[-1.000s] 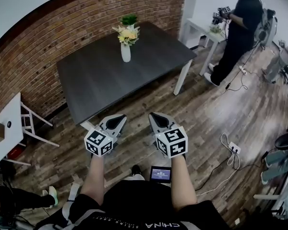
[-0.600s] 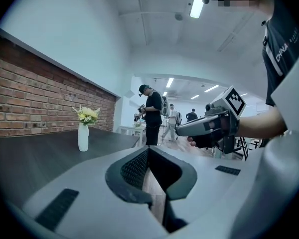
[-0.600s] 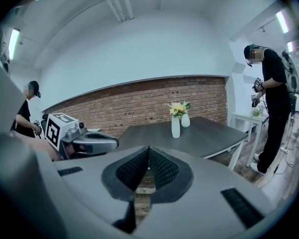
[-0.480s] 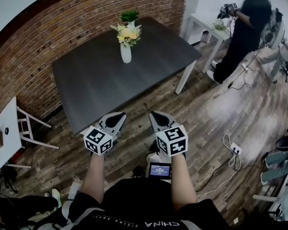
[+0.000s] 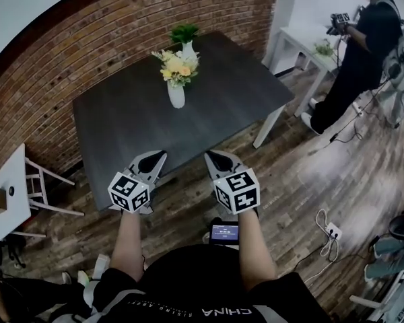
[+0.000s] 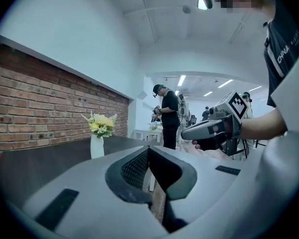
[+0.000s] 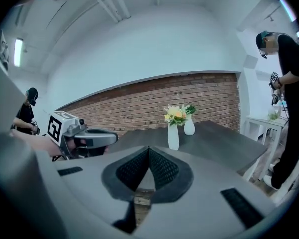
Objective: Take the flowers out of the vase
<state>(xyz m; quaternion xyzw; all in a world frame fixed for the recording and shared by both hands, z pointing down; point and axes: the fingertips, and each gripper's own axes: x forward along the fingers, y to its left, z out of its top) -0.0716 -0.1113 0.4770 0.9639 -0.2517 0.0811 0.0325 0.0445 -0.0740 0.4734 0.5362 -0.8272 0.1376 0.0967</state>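
A dark table (image 5: 121, 123) stands beside a brick wall (image 5: 87, 39). Toward its far side, a white vase (image 5: 177, 94) holds yellow and white flowers (image 5: 178, 66) upright. A smaller white vase of greenery (image 5: 186, 44) sits just behind it. The left gripper (image 5: 156, 156) and right gripper (image 5: 211, 156) are held side by side at the table's near edge, well apart from the vase (both jaws pressed together, gripping nothing). A person in black (image 5: 367, 52) stands off to the right.

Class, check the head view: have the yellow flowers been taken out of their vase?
No, the yellow flowers stand in the white vase on the dark table.
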